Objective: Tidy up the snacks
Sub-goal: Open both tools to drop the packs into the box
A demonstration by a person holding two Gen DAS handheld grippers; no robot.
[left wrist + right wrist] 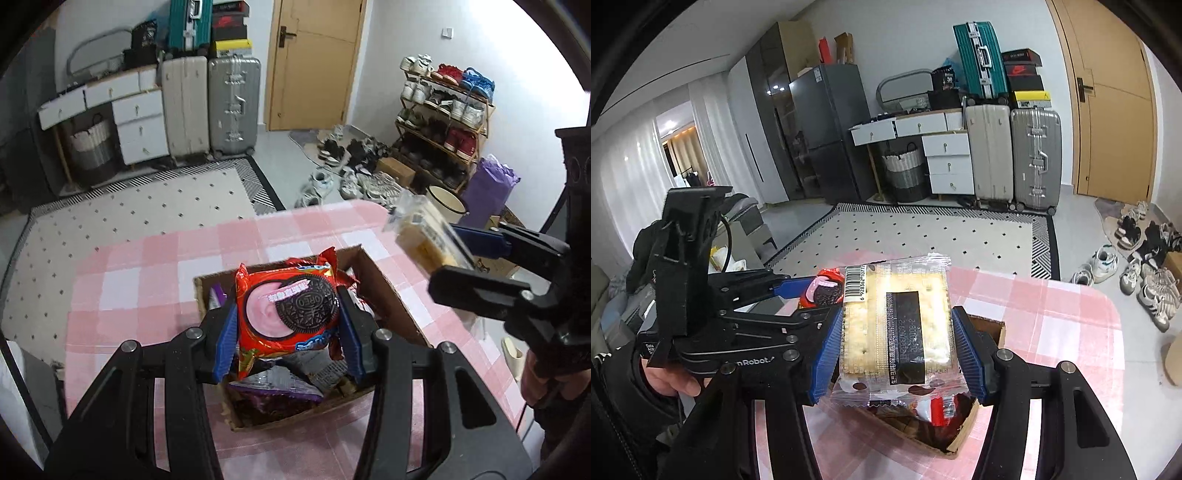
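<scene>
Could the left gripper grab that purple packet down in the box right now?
Probably not. The left gripper is shut on the Oreo pack, which sits directly above the purple packet in the cardboard box, so its fingers are occupied.

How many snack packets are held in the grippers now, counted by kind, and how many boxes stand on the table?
Oreo packet, in left gripper: 1
Cracker packet, in right gripper: 1
Cardboard box on table: 1
Total: 3

Left hand-held gripper point(288, 325) is clamped on a red Oreo pack point(290, 308) over the cardboard box point(384, 291). Right hand-held gripper point(448, 258) grips a cracker pack point(424, 236) nearby.
</scene>
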